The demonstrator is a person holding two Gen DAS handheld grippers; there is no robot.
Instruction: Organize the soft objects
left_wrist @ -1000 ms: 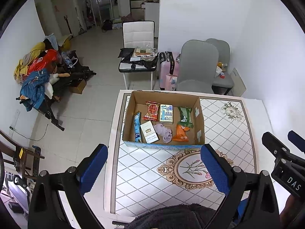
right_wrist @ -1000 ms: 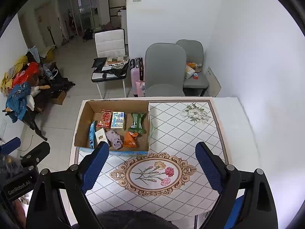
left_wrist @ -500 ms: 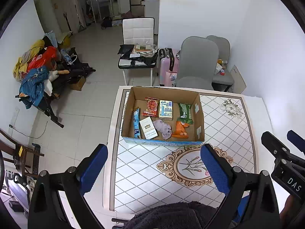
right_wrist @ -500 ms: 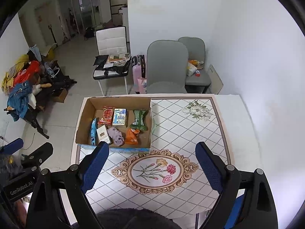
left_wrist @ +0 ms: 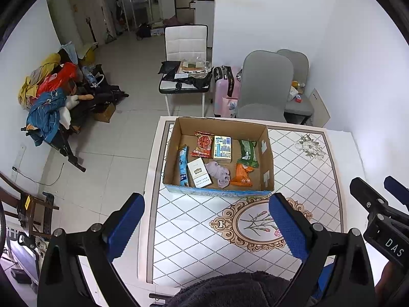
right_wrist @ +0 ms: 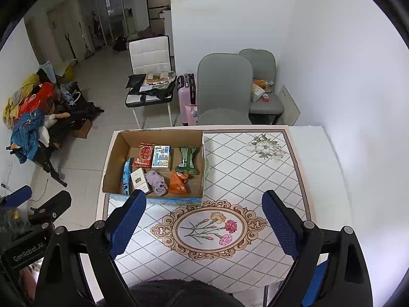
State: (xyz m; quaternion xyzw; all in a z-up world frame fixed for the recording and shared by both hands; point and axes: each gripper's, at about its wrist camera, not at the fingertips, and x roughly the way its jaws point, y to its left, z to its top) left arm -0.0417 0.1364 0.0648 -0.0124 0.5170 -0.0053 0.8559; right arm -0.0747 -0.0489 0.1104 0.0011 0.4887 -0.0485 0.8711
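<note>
From the left wrist view, the cardboard box (left_wrist: 218, 153) sits on the table (left_wrist: 332, 179), at the far left part of the patterned top. All the soft things lie flat inside the box, so the job may be done, or they may be waiting to be taken out; one look cannot tell which. The left gripper (left_wrist: 207, 227) hangs high on the near side of the box with its jaws wide and nothing in them. The blue packet (left_wrist: 182, 165) lies along the box's left wall, its long side pointing from near to far. The purple cloth (left_wrist: 218, 174) is bunched up near the box's front wall, maybe a sock.

From the right wrist view, the right gripper (right_wrist: 204, 226) is also wide open and empty, up above the flower picture (right_wrist: 208, 229) in front of the box. The red packet (right_wrist: 145, 155), the tissue pack (right_wrist: 161, 156) and the green packet (right_wrist: 188, 159) lie side by side by the box's back wall, long sides pointing away. The orange packet (right_wrist: 179, 182) lies near the front wall.
</note>
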